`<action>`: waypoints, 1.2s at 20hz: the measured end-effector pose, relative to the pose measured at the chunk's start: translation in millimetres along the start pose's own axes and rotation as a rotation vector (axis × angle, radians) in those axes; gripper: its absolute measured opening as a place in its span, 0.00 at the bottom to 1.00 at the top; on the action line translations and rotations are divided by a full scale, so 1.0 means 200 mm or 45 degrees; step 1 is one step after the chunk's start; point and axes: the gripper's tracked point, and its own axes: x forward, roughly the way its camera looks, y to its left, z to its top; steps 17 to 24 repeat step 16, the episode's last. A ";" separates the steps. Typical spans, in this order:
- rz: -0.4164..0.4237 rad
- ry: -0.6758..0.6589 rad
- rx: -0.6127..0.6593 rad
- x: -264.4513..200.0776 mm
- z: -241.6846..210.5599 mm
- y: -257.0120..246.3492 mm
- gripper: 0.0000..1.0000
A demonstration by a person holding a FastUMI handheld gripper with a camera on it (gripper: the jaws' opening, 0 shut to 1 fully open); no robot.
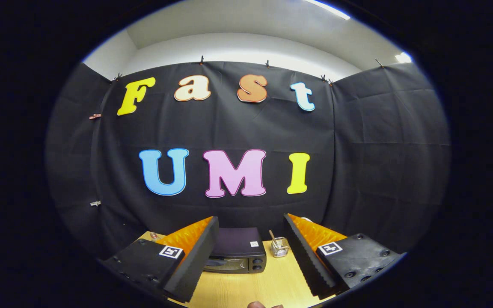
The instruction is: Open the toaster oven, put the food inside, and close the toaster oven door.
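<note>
Jaws (250, 256) wide apart, holding nothing. Toaster oven (236, 252) sits beyond them on the wooden surface (250, 286), door closed. Likely rigid, heavy, stable; door handle looks best for grip, though it's too small to tell. Small glass holder (279, 247) just beside it.

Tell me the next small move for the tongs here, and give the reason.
Probably ease the tongs forward and down toward the toaster oven. The fingers stand wide apart with nothing between them, held high above the wooden table, and the oven sits well beyond them against the booth wall with its door looking shut. The door has to open first, so closing that gap seems the sensible step.
</note>
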 end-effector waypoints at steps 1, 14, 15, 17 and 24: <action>0.000 0.000 -0.003 0.00 0.00 0.01 0.98; -0.003 -0.016 -0.015 -0.02 -0.01 0.03 0.98; -0.003 -0.015 -0.015 -0.03 -0.01 0.03 0.98; -0.002 -0.017 -0.014 -0.02 -0.01 0.04 0.98; -0.002 -0.017 -0.014 -0.02 -0.01 0.04 0.98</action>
